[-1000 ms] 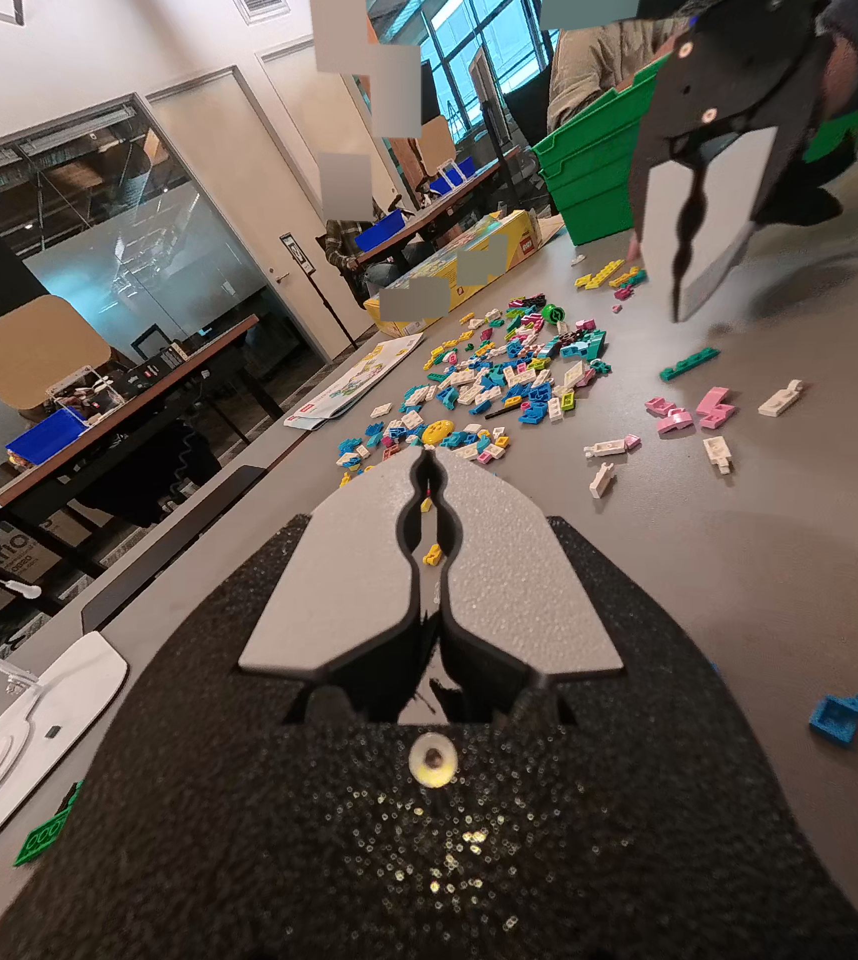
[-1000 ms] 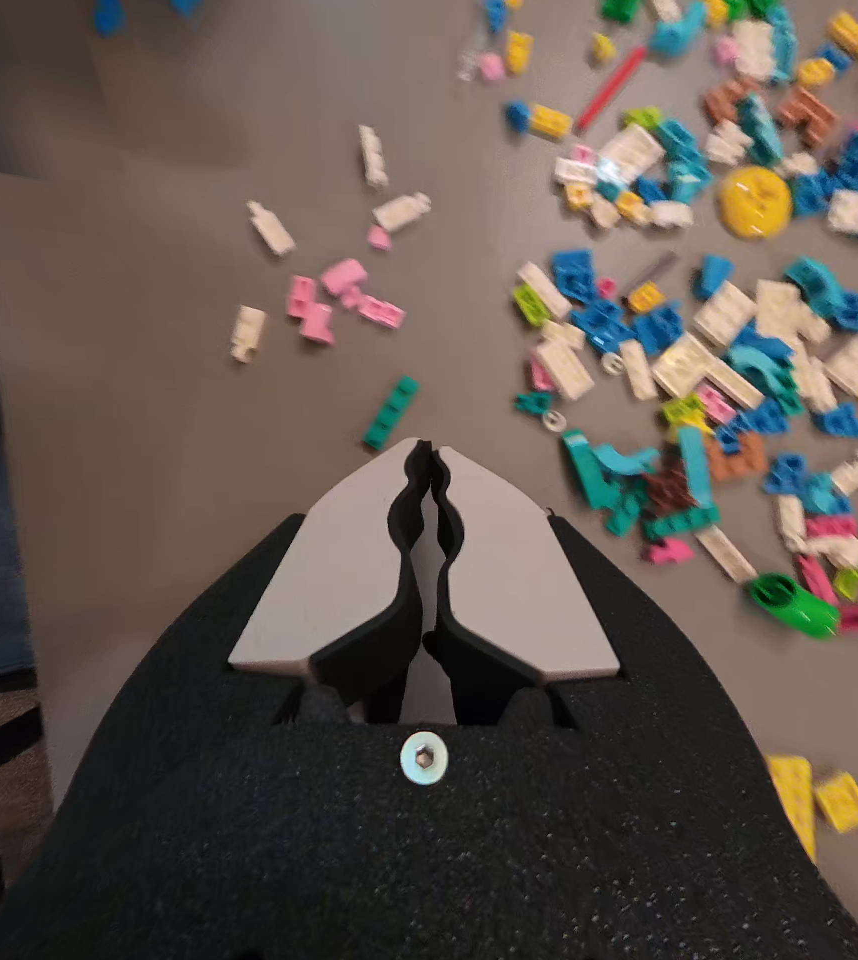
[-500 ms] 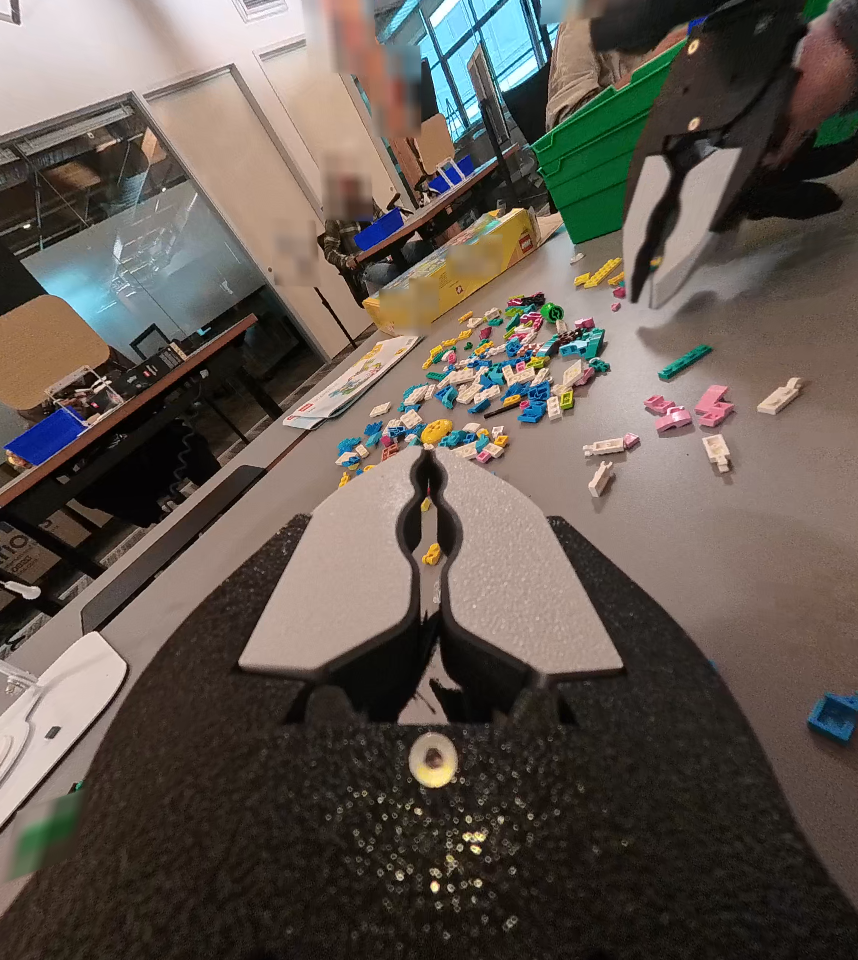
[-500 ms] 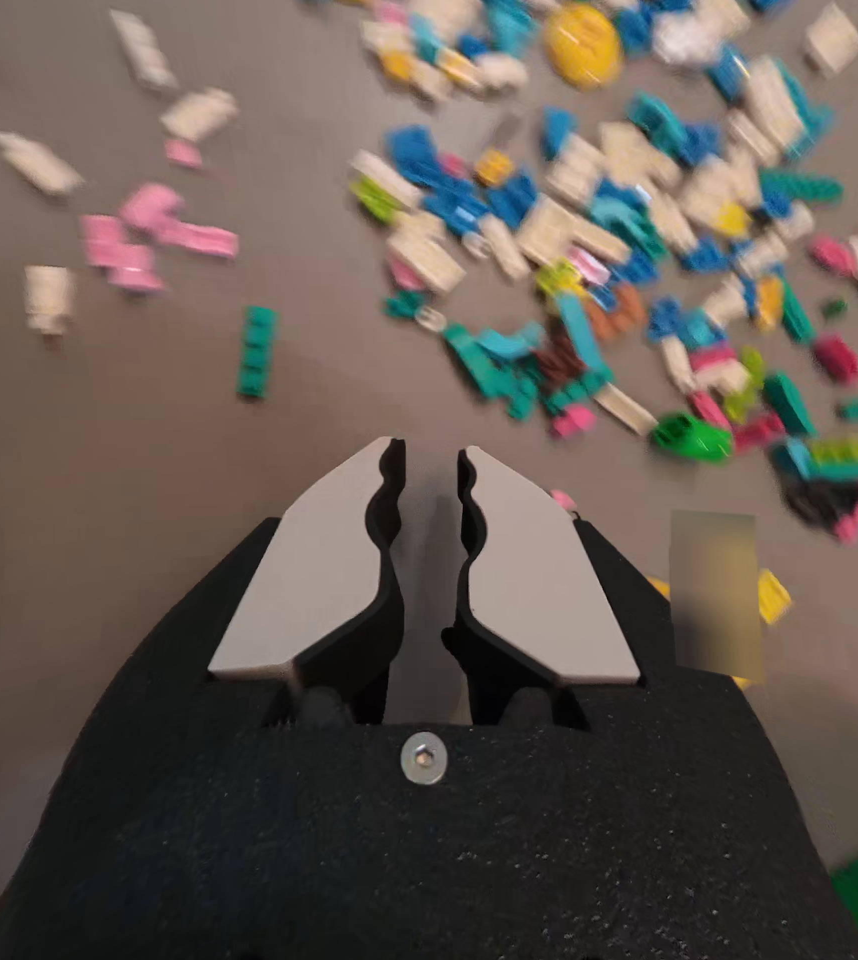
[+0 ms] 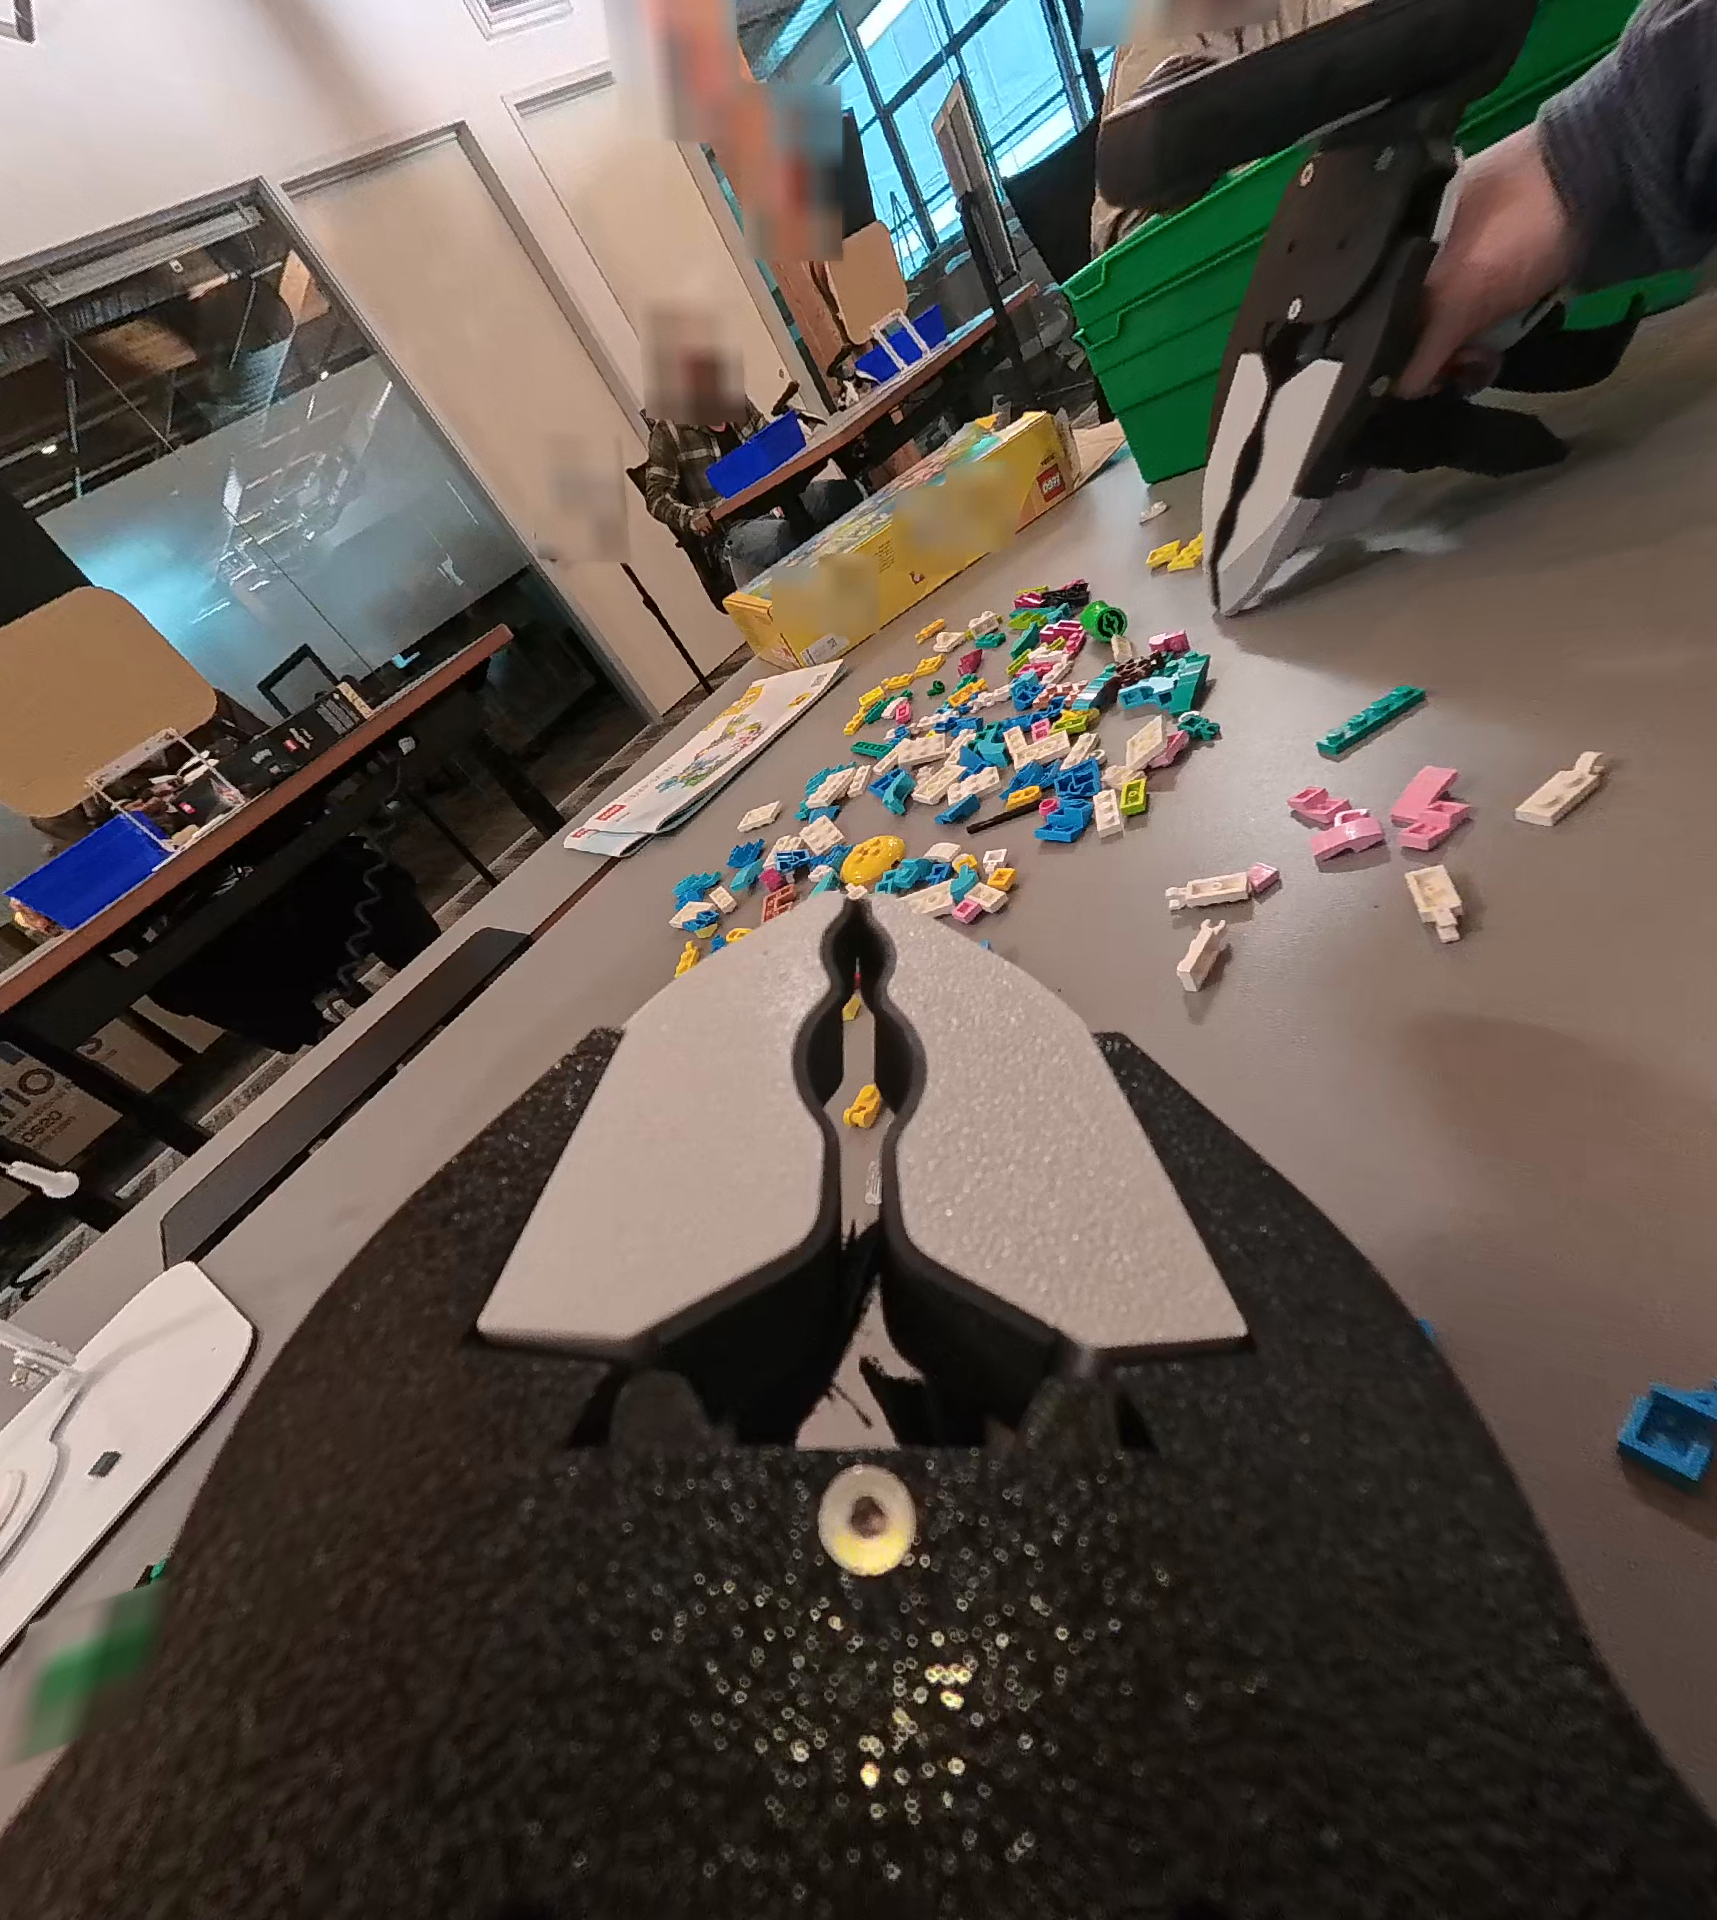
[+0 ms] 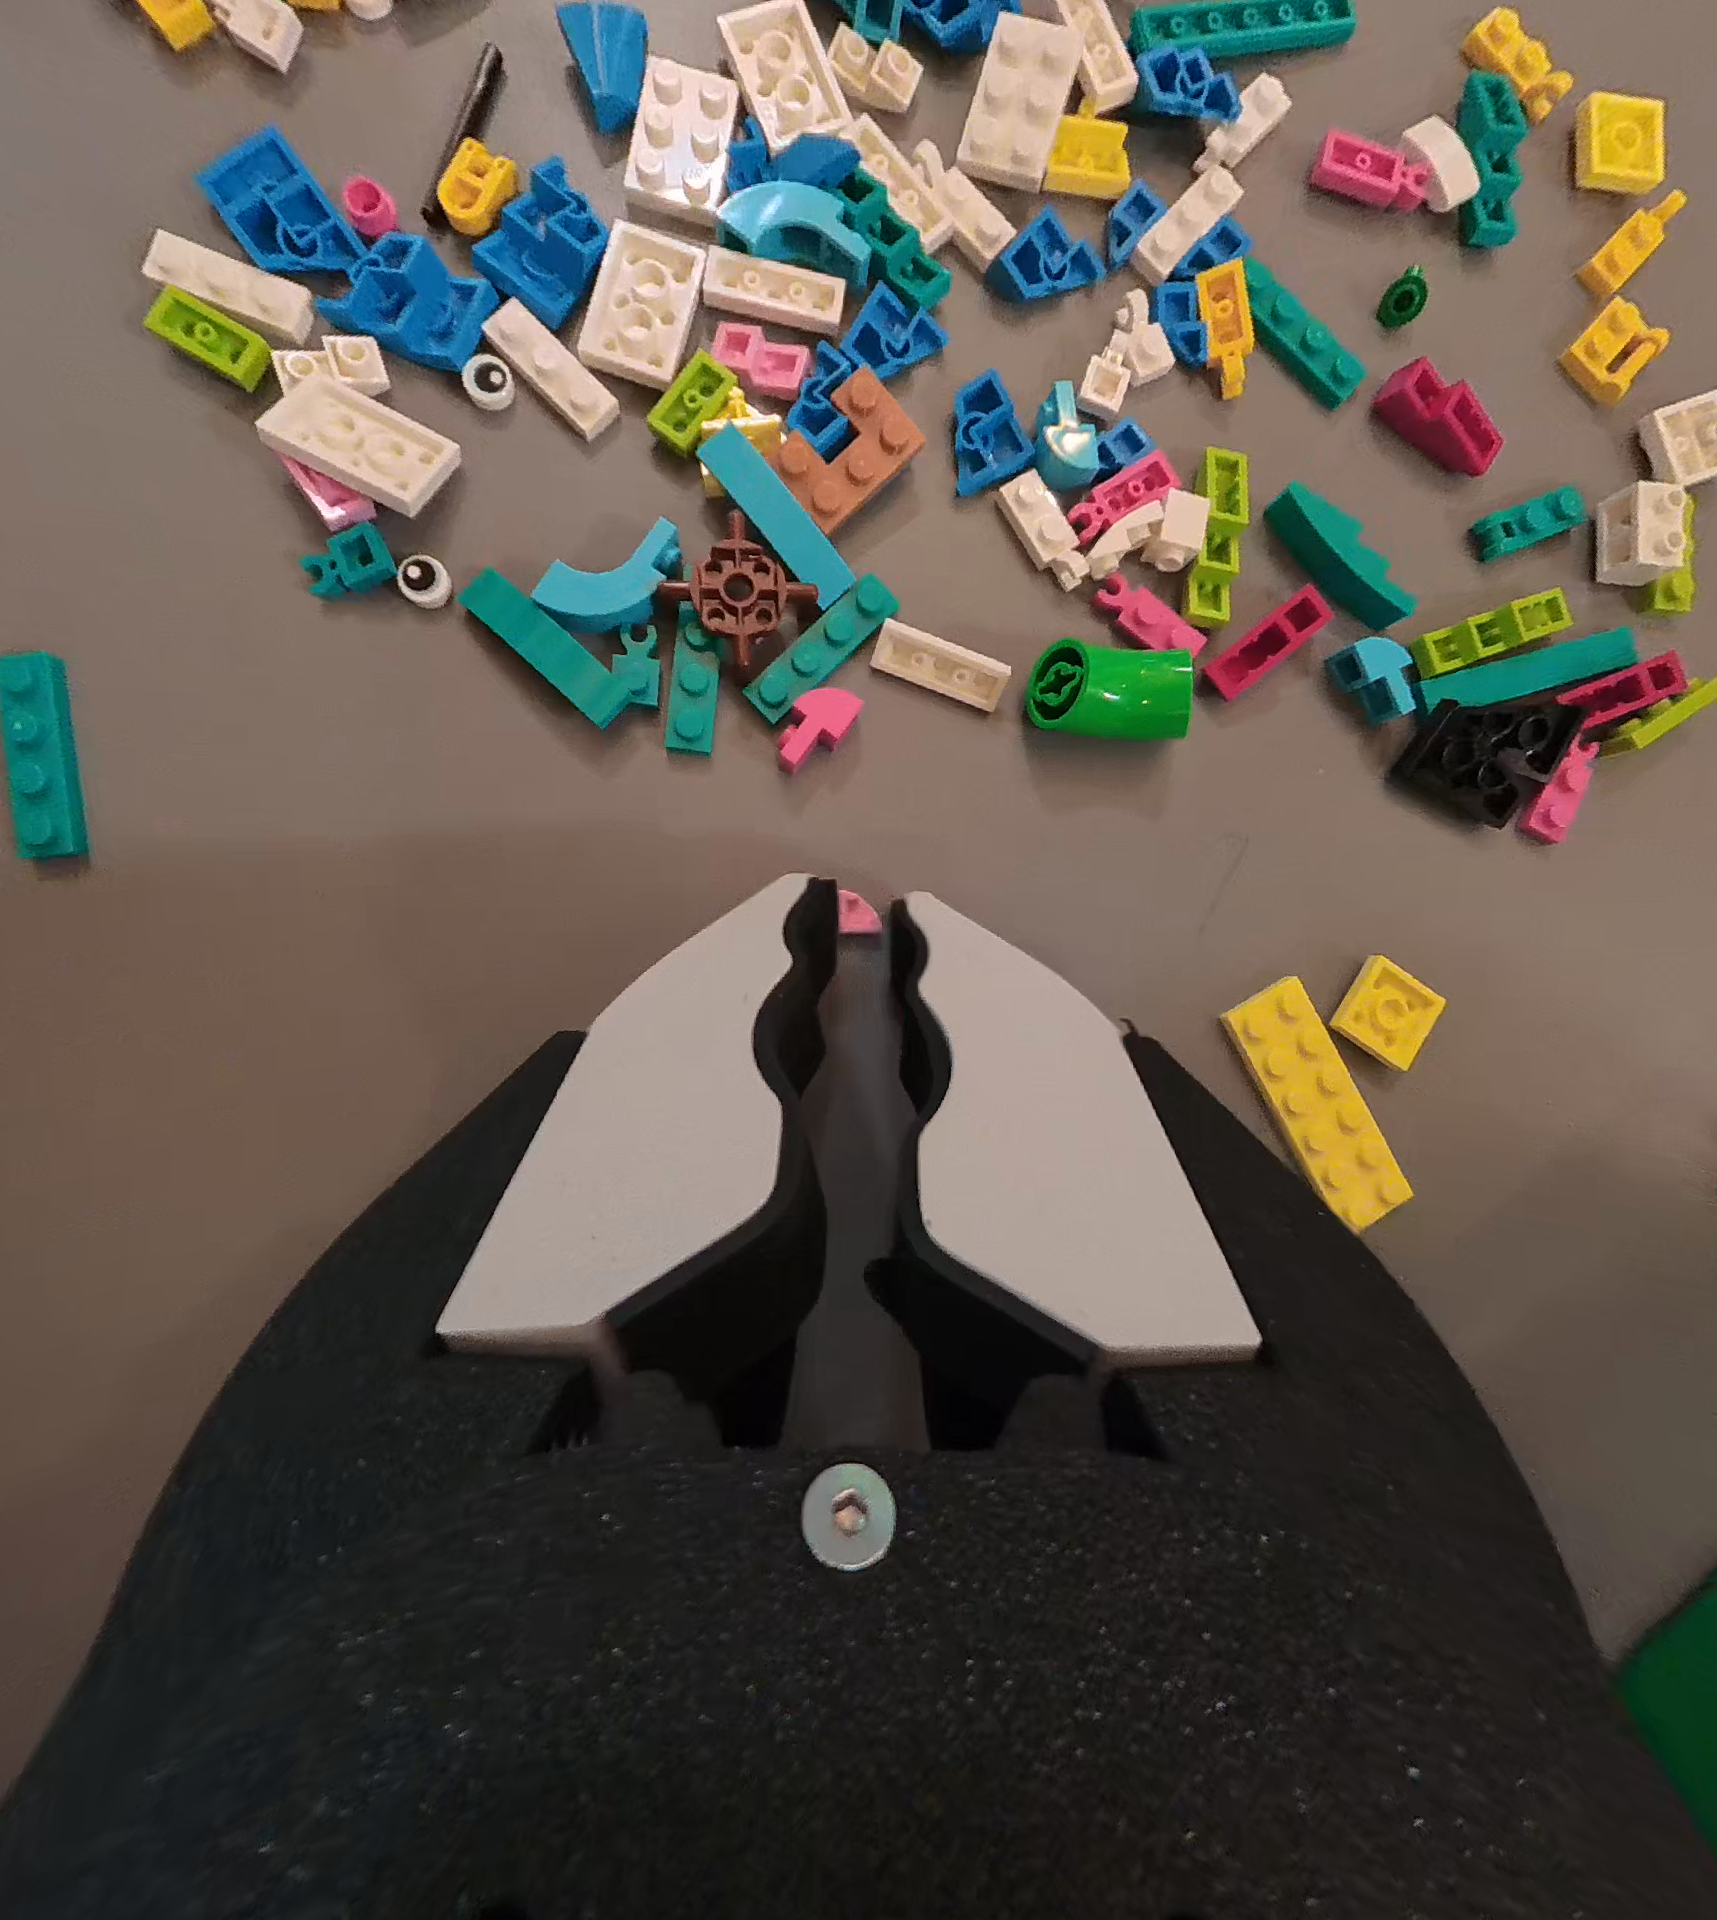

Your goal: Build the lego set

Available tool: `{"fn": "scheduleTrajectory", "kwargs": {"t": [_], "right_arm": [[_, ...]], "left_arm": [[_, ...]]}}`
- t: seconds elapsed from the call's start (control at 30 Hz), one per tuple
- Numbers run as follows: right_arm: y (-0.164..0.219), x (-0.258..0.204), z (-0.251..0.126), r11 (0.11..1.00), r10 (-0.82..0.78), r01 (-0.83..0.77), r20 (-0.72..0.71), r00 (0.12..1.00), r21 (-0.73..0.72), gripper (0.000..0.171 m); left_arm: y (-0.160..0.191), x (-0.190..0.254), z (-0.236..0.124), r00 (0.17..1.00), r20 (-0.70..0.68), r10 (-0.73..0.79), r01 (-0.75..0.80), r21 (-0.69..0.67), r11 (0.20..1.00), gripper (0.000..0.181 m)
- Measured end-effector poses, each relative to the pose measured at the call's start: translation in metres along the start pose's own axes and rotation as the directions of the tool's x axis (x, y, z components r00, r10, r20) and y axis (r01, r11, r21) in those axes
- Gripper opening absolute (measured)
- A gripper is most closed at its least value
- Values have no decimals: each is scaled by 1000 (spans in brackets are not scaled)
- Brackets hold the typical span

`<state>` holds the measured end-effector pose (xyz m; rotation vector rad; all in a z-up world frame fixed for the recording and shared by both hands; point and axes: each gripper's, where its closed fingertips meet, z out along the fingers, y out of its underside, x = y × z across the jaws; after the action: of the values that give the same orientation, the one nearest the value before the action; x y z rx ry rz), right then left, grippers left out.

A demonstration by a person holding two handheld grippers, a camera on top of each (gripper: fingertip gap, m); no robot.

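A pile of loose lego pieces (image 5: 1020, 748) in several colours lies on the grey table (image 5: 1560, 1091); the right wrist view shows it from above (image 6: 833, 364). My left gripper (image 5: 856, 914) is shut and empty, low over the table short of the pile. My right gripper (image 6: 854, 894) is slightly open, tips down at the table on the pile's far edge, also seen in the left wrist view (image 5: 1223, 603). A small pink piece (image 6: 856, 912) sits between its tips; I cannot tell whether they touch it. A green round piece (image 6: 1108, 688) lies just ahead.
A yellow plate (image 6: 1316, 1101) and a yellow square (image 6: 1387, 1010) lie right of the right gripper. A teal plate (image 5: 1370, 720), pink pieces (image 5: 1384, 810) and a blue piece (image 5: 1675, 1429) lie apart. A yellow box (image 5: 895, 561), a booklet (image 5: 708, 758) and green bins (image 5: 1176, 343) stand behind.
My right gripper swung over the pile to its far edge and came down to the table. Its jaws opened, then narrowed around the small pink piece. The left gripper has not moved.
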<state>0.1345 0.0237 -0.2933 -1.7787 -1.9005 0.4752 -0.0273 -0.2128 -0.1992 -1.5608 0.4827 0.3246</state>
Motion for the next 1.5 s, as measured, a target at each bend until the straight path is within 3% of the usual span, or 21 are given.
{"fn": "scheduleTrajectory", "kwargs": {"t": [0.27,0.53,0.93,1.0,1.07,1.23,1.5], "right_arm": [[-3,-9,-6,997,-66,65,21,998,34,4],[-17,-93,-23,943,-293,236,250,923,233,2],[-21,-159,-17,904,-414,333,351,840,269,3],[-22,-156,-16,893,-439,371,304,846,255,14],[-26,-134,-18,904,-405,357,209,890,235,14],[-4,-38,-19,994,-90,95,-90,992,60,18],[-9,-31,-17,990,-28,27,5,1000,135,23]], "left_arm": [[0,0,0,1000,-1,1,-1,-1,1000,0],[0,1,0,1000,-3,1,-1,-2,1000,0],[0,1,0,1000,-4,1,-2,-4,1000,0],[0,1,0,1000,-5,1,-1,-3,1000,0],[0,1,0,1000,-4,0,0,-3,1000,0],[0,1,0,1000,-5,1,-1,-2,1000,0],[1,1,0,1000,-4,2,-2,-5,1000,0]]}}
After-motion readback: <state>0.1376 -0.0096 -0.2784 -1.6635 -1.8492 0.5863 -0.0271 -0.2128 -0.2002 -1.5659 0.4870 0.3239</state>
